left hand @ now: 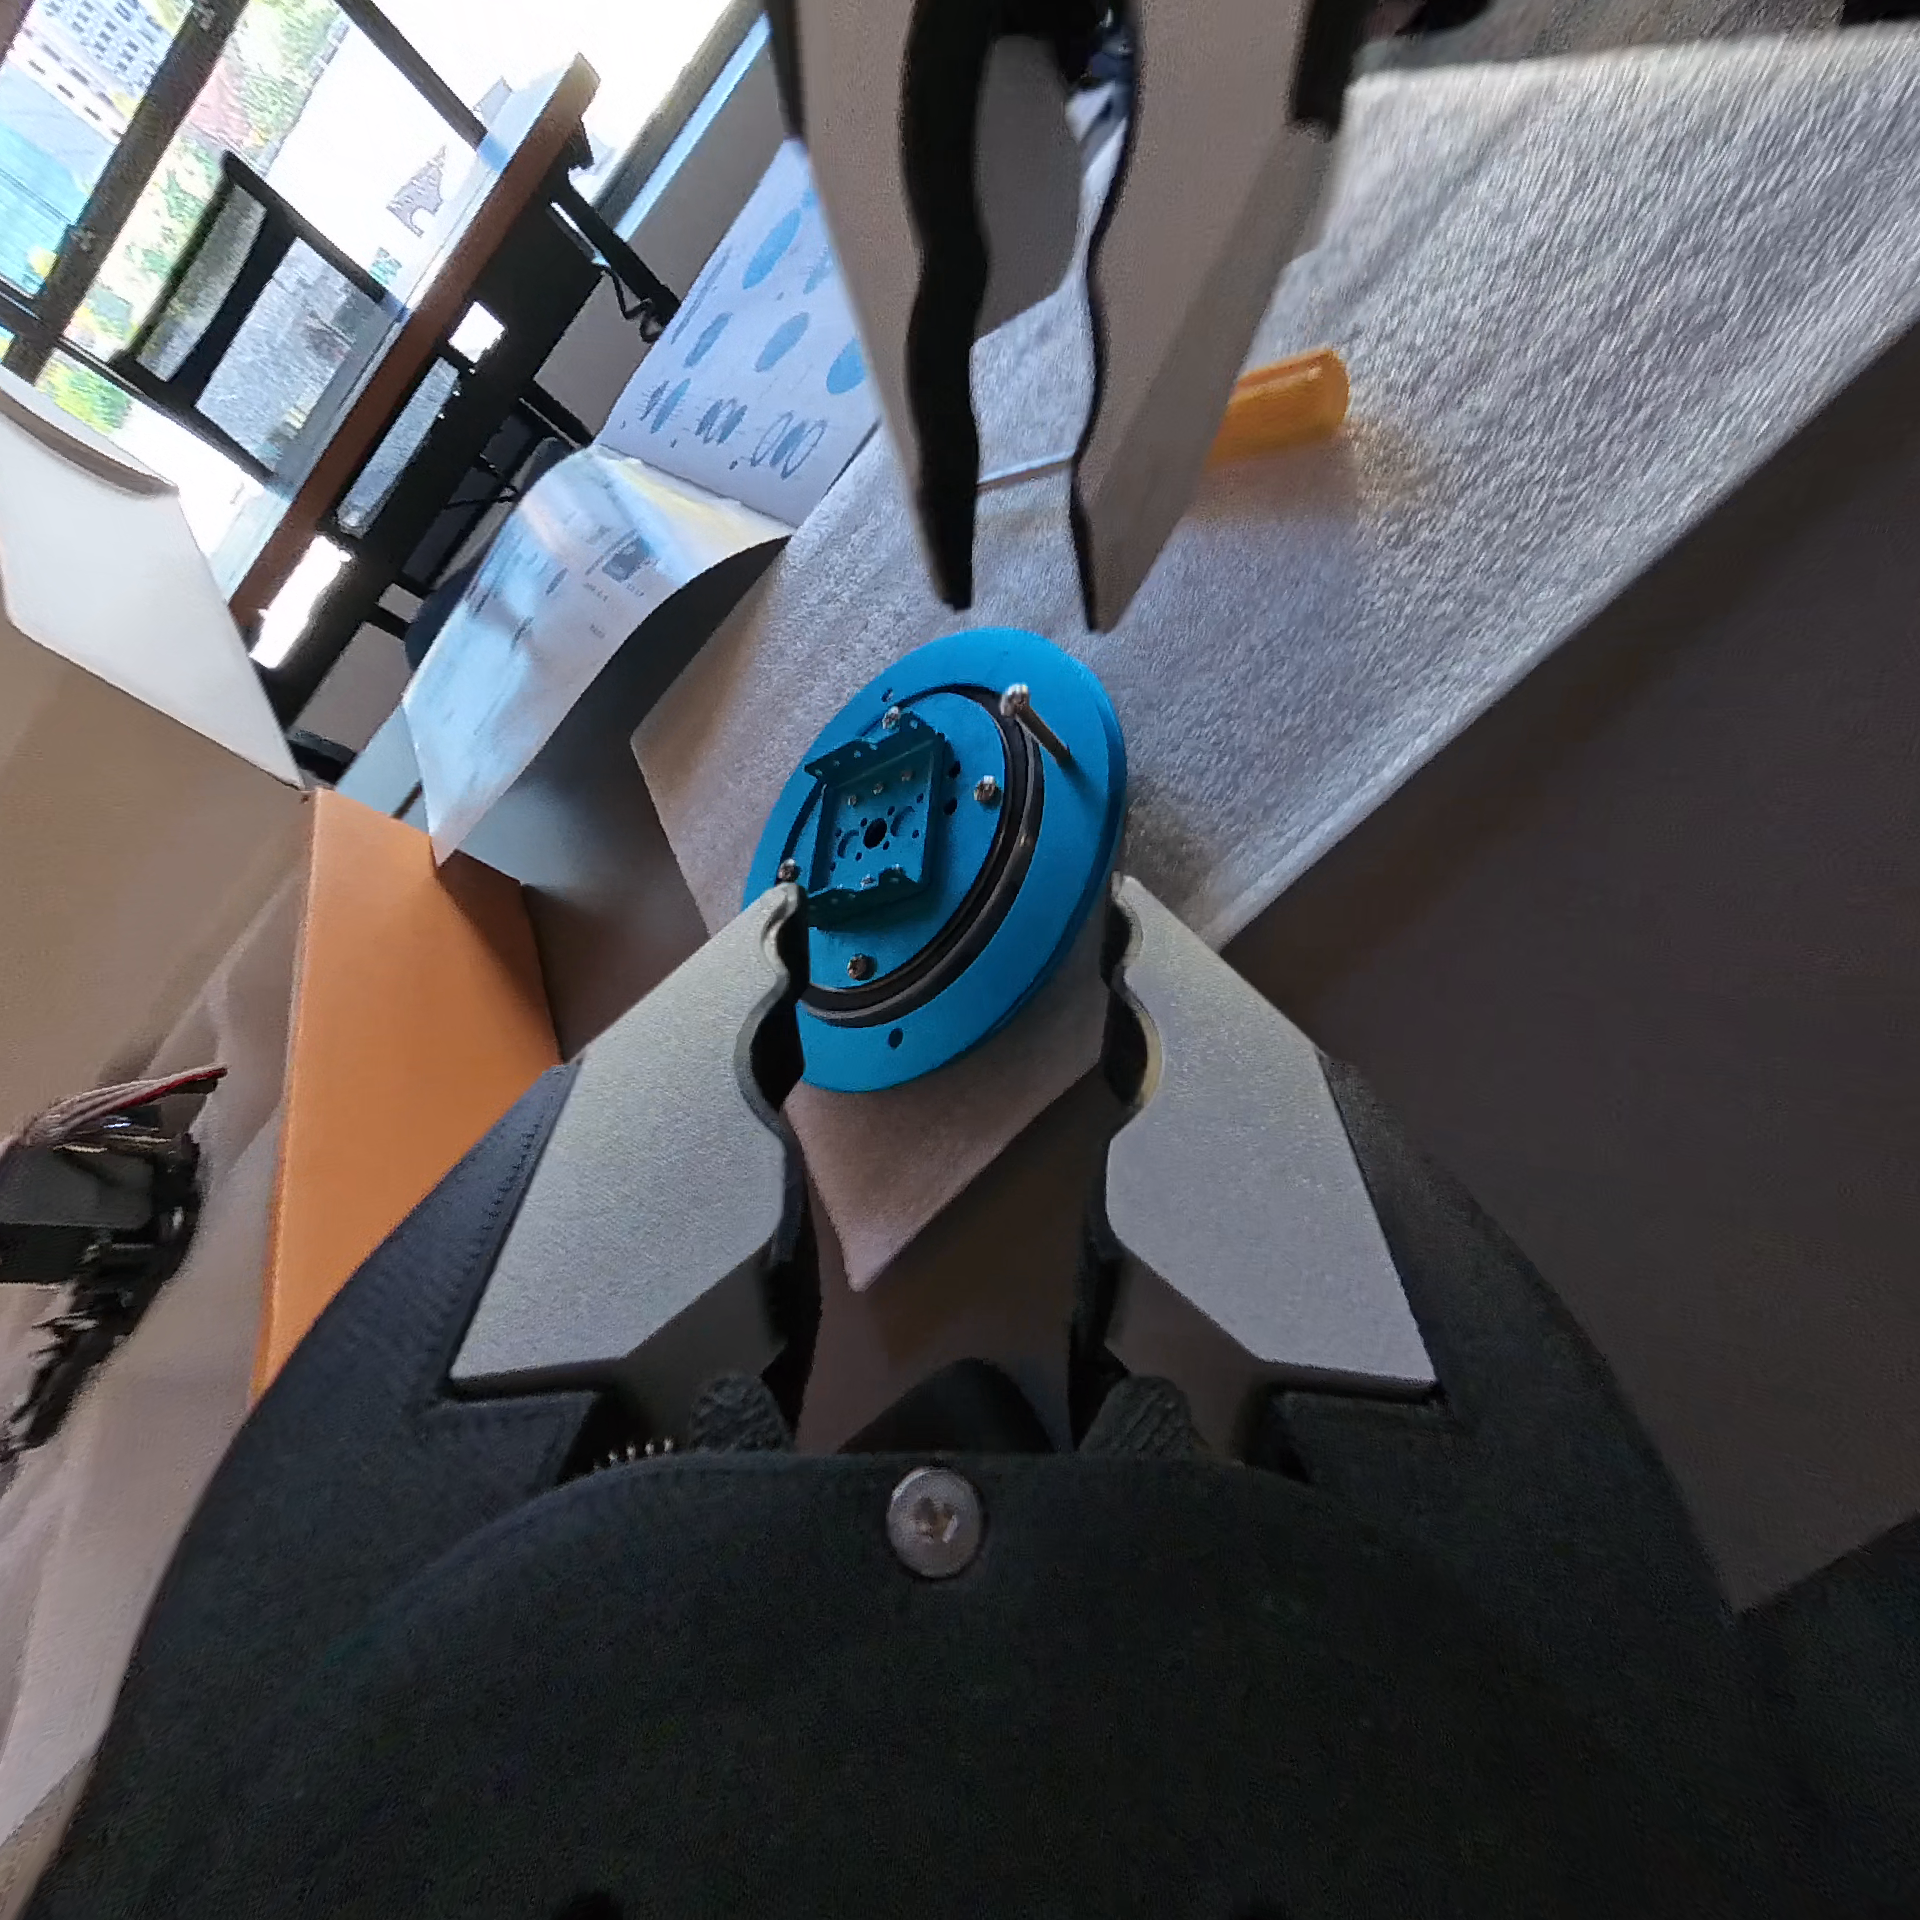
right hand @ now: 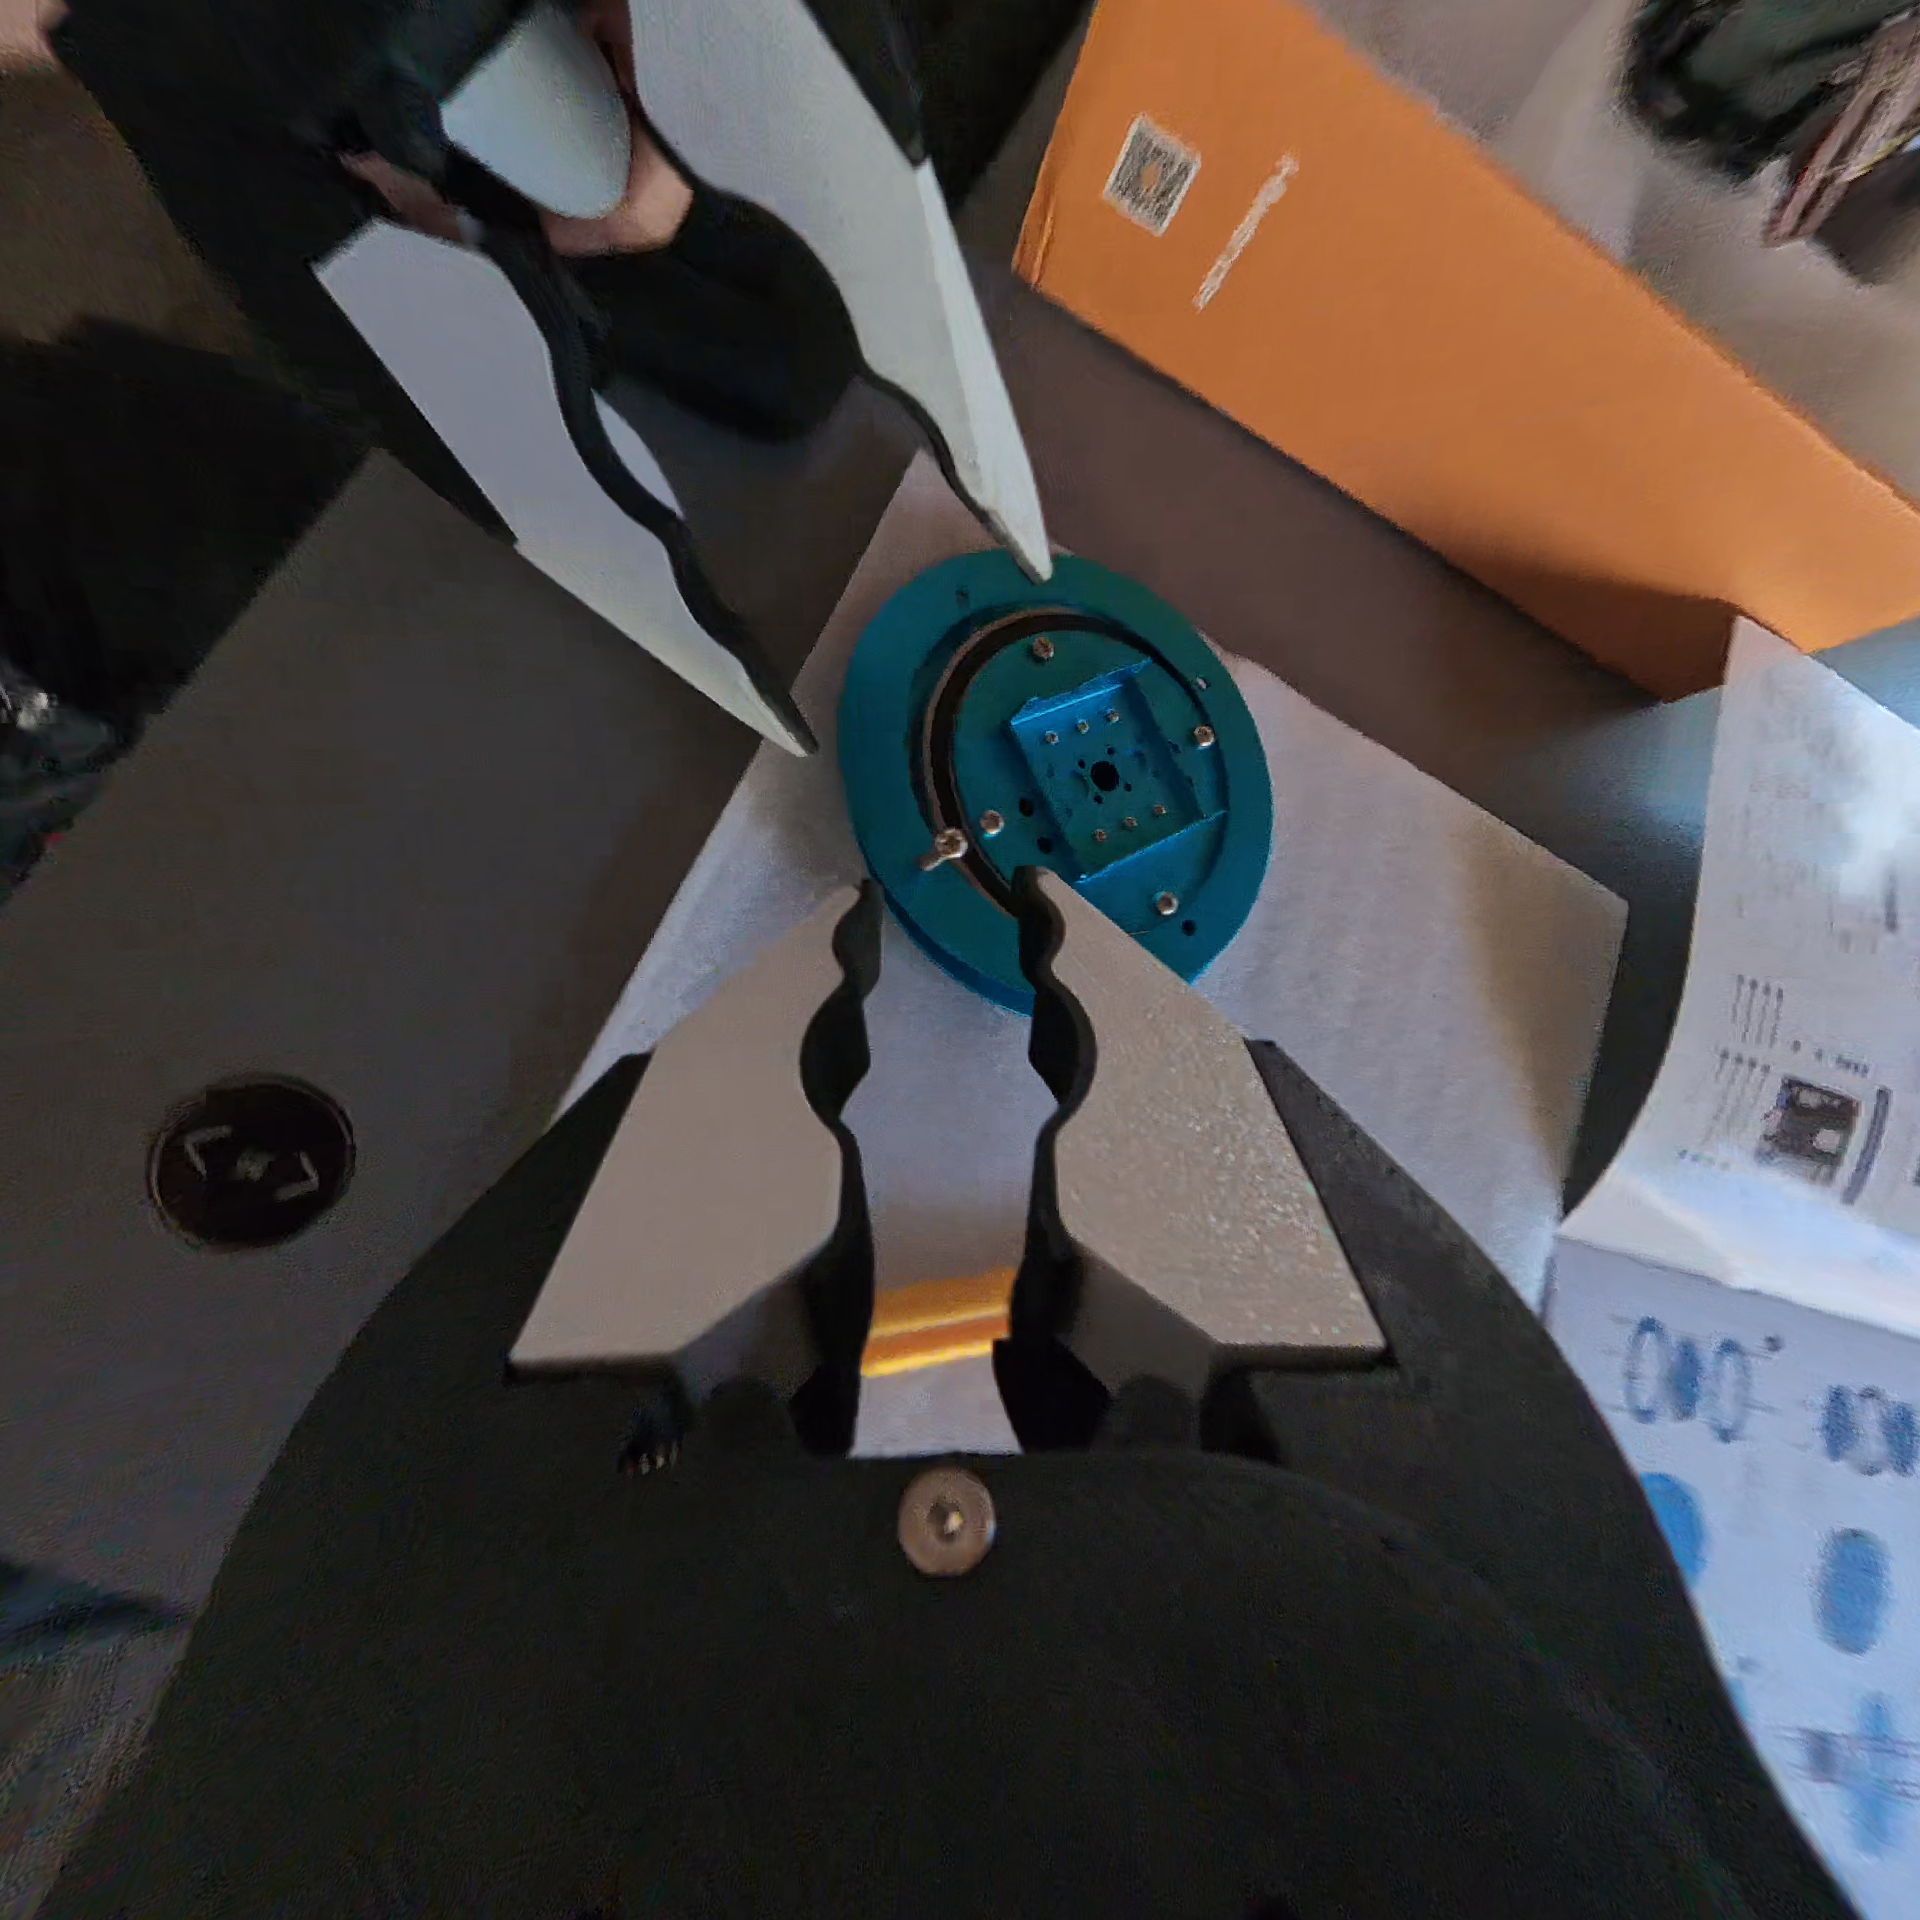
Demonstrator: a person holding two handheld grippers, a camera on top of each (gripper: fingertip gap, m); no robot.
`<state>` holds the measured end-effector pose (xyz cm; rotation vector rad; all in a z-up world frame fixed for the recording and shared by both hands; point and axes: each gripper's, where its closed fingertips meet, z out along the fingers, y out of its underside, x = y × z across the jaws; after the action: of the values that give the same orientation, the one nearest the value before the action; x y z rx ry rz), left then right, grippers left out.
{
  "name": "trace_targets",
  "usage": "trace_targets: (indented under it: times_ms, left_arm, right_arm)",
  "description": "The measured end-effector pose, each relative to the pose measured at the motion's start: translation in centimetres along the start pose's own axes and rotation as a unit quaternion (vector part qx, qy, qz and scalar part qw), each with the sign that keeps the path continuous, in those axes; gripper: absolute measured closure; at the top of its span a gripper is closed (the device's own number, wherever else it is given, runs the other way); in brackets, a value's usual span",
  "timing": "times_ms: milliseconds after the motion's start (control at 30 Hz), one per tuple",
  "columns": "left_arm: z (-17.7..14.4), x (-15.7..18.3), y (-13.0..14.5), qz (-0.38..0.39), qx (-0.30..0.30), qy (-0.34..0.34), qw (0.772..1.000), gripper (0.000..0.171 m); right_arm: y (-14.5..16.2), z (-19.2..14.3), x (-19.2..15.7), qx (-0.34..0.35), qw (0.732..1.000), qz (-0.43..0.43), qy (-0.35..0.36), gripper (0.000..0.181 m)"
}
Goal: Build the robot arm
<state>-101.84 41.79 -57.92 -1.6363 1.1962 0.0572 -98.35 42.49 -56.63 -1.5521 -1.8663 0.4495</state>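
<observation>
Blue disc (left hand: 940, 883) lies flat on a grey foam pad (left hand: 1455, 520), with a square bracket (left hand: 873, 821) and screws on top.

Left claw (left hand: 951, 899): fingers apart, straddling the disc's near edge at its 9 and 3 o'clock; contact cannot be told.

Right claw (right hand: 945, 883): fingers apart but narrower, tips at the disc's rim; a loose screw (right hand: 943, 847) lies just past the tips at 12 o'clock, leaning sideways.

Orange box (right hand: 1403, 312) at 1 o'clock.

Yellow tool handle (left hand: 1283, 405) well apart.
</observation>
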Motion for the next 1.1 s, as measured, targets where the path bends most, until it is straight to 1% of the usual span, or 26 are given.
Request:
trace_targets:
  times_ms: [33, 67, 100, 167, 233, 300, 400, 500, 567, 633, 667, 700, 800, 900, 1033, 1100]
  left_arm:
    - [-0.2, 0.1, -0.5, -0.014, 0.008, 0.011, 1.000, 0.123]
    - [-0.3, 0.3, -1.1, -0.032, 0.019, 0.028, 0.999, 0.134]
    - [-0.4, 0.5, -1.6, -0.055, 0.027, 0.046, 0.997, 0.136]
    - [0.1, 0.4, -2.1, -0.116, 0.030, 0.075, 0.990, 0.127]
    - [0.9, -0.1, -2.0, -0.155, 0.021, 0.080, 0.984, 0.123]
    - [1.2, -0.7, -2.2, -0.156, 0.027, 0.066, 0.985, 0.126]
    - [1.6, -0.9, -2.7, -0.148, 0.032, 0.072, 0.986, 0.124]
    - [1.5, -1.2, -3.1, -0.147, 0.042, 0.074, 0.986, 0.122]
    - [1.4, -1.5, -3.5, -0.154, 0.058, 0.074, 0.984, 0.123]
    - [1.6, -1.5, -3.4, -0.165, 0.063, 0.083, 0.981, 0.123]
    - [1.7, -1.4, -3.0, -0.168, 0.056, 0.090, 0.980, 0.122]
    - [1.8, -1.4, -2.4, -0.169, 0.047, 0.093, 0.980, 0.121]
    - [1.7, -1.2, -1.3, -0.159, 0.026, 0.095, 0.982, 0.116]
    - [1.4, -1.1, -0.9, -0.147, 0.023, 0.087, 0.985, 0.113]
    - [1.3, -1.3, -1.2, -0.144, 0.033, 0.081, 0.986, 0.114]
    - [1.5, -1.2, -1.5, -0.143, 0.035, 0.081, 0.986, 0.114]
  right_arm:
    - [0.0, 0.0, 0.7, -0.023, 1.000, -0.006, -0.010, 0.156]
    - [-0.1, 0.1, 1.5, -0.035, 0.999, -0.002, -0.015, 0.157]
    - [-0.2, 0.1, 1.8, -0.034, 0.999, 0.009, -0.029, 0.159]
    - [-0.7, -0.1, 2.0, 0.002, 0.998, 0.045, -0.039, 0.158]
    - [-1.1, -0.2, 1.4, 0.073, 0.993, 0.081, -0.039, 0.155]
    - [-1.0, -0.1, 0.5, 0.137, 0.984, 0.107, -0.040, 0.152]
    - [-0.3, 0.4, 0.2, 0.163, 0.976, 0.142, -0.023, 0.139]
    - [-1.6, -0.8, 0.4, 0.225, 0.960, 0.163, -0.007, 0.139]
    - [-1.8, -1.7, 1.3, 0.242, 0.953, 0.183, 0.025, 0.139]
    - [-2.4, -2.3, 1.8, 0.272, 0.941, 0.196, 0.051, 0.132]
    - [-2.8, -2.3, 1.5, 0.285, 0.938, 0.192, 0.047, 0.125]
    - [-3.0, -2.1, 1.3, 0.293, 0.935, 0.194, 0.044, 0.125]
    - [-2.8, -0.8, 0.5, 0.284, 0.937, 0.202, 0.034, 0.120]
    - [-2.0, 0.1, -0.1, 0.260, 0.944, 0.202, 0.031, 0.120]
    - [-1.9, 0.1, -0.4, 0.264, 0.945, 0.189, 0.049, 0.122]
    - [-2.1, -0.1, -0.5, 0.270, 0.944, 0.182, 0.052, 0.126]
